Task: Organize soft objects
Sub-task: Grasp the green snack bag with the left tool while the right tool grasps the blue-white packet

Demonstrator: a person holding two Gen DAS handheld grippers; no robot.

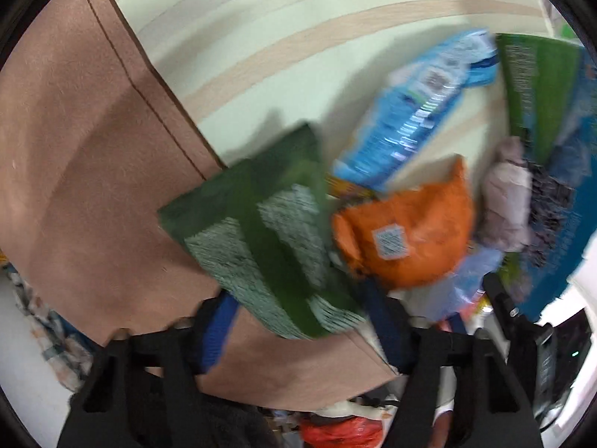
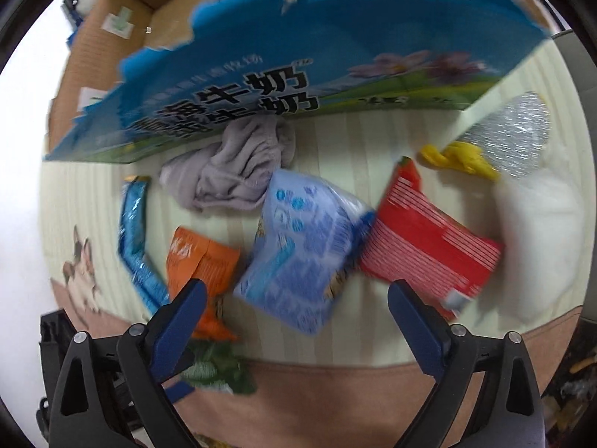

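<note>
My left gripper [image 1: 302, 313] has its blue fingers either side of a green and pale striped towel [image 1: 268, 239] that lies between them; the view is blurred. An orange packet [image 1: 406, 239], a blue packet [image 1: 414, 112] and a grey cloth [image 1: 505, 201] lie beyond it. My right gripper [image 2: 296, 298] is open and empty above a light blue packet [image 2: 302, 250]. Around it lie a red packet [image 2: 429, 242], the orange packet [image 2: 199, 261], the blue packet [image 2: 134, 239], the grey cloth [image 2: 235, 164] and the green towel [image 2: 212, 369].
A blue milk carton box [image 2: 298, 59] stands at the back, also in the left wrist view [image 1: 559, 171]. A cardboard box [image 2: 112, 37] is behind it. A yellow toy [image 2: 459, 156], bubble wrap [image 2: 515, 130] and a white soft item [image 2: 541, 242] lie at right. The striped mat has a brown border [image 1: 93, 149].
</note>
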